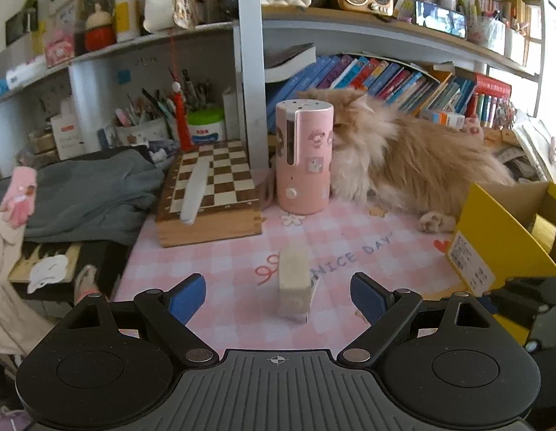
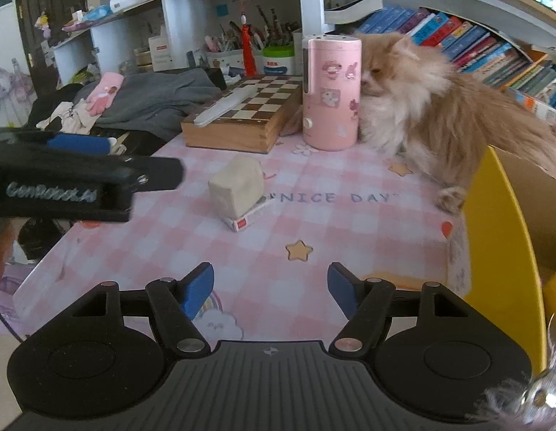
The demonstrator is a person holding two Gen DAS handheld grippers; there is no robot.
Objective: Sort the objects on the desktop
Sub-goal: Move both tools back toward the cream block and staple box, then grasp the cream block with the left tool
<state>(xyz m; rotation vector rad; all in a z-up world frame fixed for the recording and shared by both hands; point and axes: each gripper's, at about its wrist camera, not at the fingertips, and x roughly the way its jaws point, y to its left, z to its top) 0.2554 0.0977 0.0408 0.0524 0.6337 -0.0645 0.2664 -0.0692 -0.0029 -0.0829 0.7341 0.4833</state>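
Observation:
A whitish block [image 1: 294, 283] stands tilted on a small flat card box [image 2: 247, 217] on the pink checked mat [image 2: 349, 237]. My left gripper [image 1: 278, 279] is open, and the block shows just ahead of its blue pads, untouched. In the right wrist view one of the left gripper's black fingers [image 2: 152, 176] reaches in from the left, a short way from the block [image 2: 238, 188]. My right gripper [image 2: 270, 267] is open over bare mat with nothing between its pads. A pink cylinder [image 1: 304, 158] stands behind the block.
A fluffy orange cat [image 1: 403, 154] lies behind and to the right of the cylinder, one paw on the mat. A wooden chessboard box [image 1: 213, 194] with a white strip on it sits at the left. A yellow cardboard box [image 2: 500, 244] stands at the right edge. Grey clothing [image 1: 91, 190] lies at the left.

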